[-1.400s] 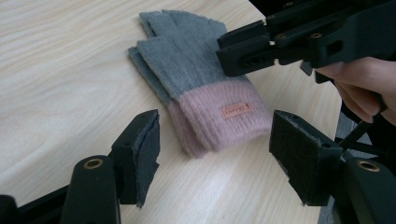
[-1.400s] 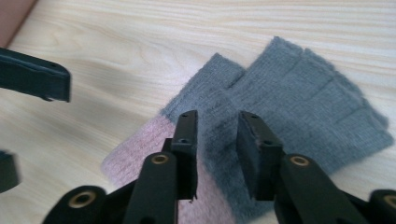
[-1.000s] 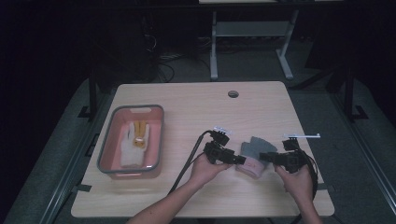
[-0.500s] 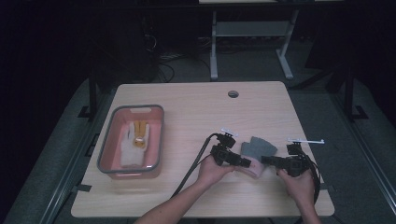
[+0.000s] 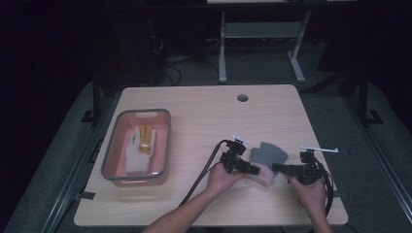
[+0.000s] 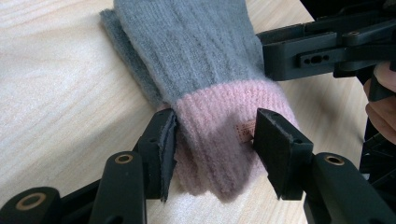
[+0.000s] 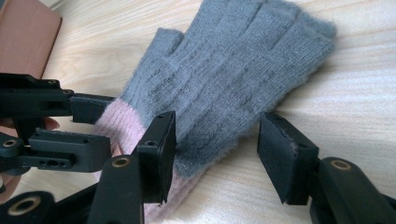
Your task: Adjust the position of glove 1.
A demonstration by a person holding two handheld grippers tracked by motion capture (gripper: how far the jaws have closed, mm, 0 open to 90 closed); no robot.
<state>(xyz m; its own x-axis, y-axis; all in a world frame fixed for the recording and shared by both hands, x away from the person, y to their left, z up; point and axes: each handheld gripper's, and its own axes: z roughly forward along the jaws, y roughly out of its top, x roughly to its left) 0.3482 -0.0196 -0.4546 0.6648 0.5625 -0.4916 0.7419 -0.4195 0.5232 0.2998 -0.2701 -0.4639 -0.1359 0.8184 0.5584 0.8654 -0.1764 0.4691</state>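
Wooden table [image 5: 194, 116], dark room behind. Far off left gripper [image 5: 254, 170]: pink tub [image 5: 111, 155], looks like pale glove inside, hard to tell. Left gripper's jaws half-wide, just been closing, straddling pink cuff of grey glove [image 5: 268, 155], pads maybe just touching. Glove runs cuff-to-fingers away from left gripper. Right gripper [image 5: 275, 167] open at glove's side edge, nothing held. Left nearer cuff.

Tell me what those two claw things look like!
Both grippers, left and right, are black, each with two flat, blocky jaws and brass-coloured rivets. A black cable trails from the left one. Each carries a small white tab on top. The forearms are bare, sleeveless.
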